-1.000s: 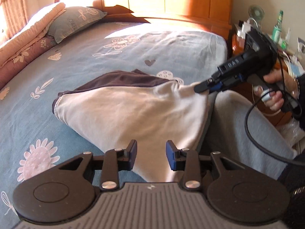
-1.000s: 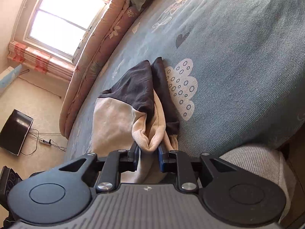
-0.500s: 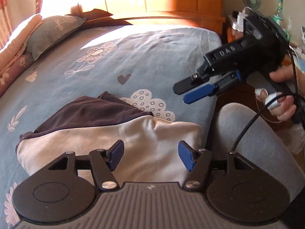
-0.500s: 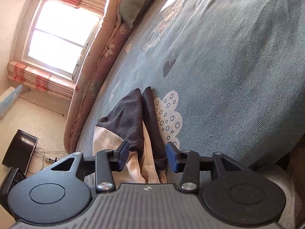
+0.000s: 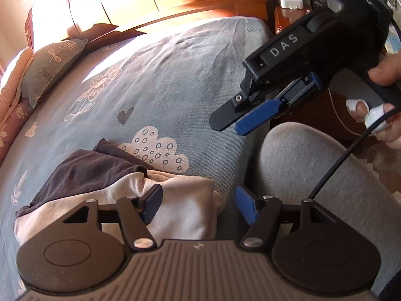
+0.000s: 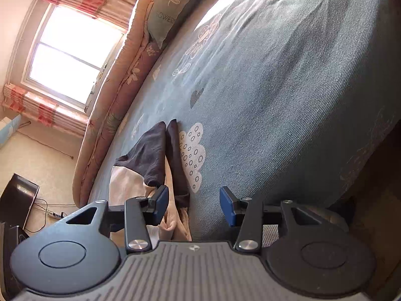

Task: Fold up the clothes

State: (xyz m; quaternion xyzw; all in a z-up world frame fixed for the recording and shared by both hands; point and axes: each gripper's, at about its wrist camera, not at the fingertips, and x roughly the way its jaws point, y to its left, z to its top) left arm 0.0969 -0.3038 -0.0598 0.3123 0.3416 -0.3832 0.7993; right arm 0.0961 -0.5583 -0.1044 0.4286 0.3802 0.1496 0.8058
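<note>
- Blue pads on the left gripper sit wide apart, with nothing between them.
- Cream and brown folded cloth lies on the bed, just under the left gripper, at 9 o'clock.
- A grey knee is at 3 o'clock.
- The right gripper, held in a hand, hangs over the bed edge at 1 o'clock, spread apart and empty.
- A pillow is far off at 10 o'clock.

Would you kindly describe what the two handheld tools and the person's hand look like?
Each tool is black with blue finger pads and a ribbed grey base. The right tool bears white "DAS" lettering and trails a black cable. White tape wraps the fingers of the hand.
</note>
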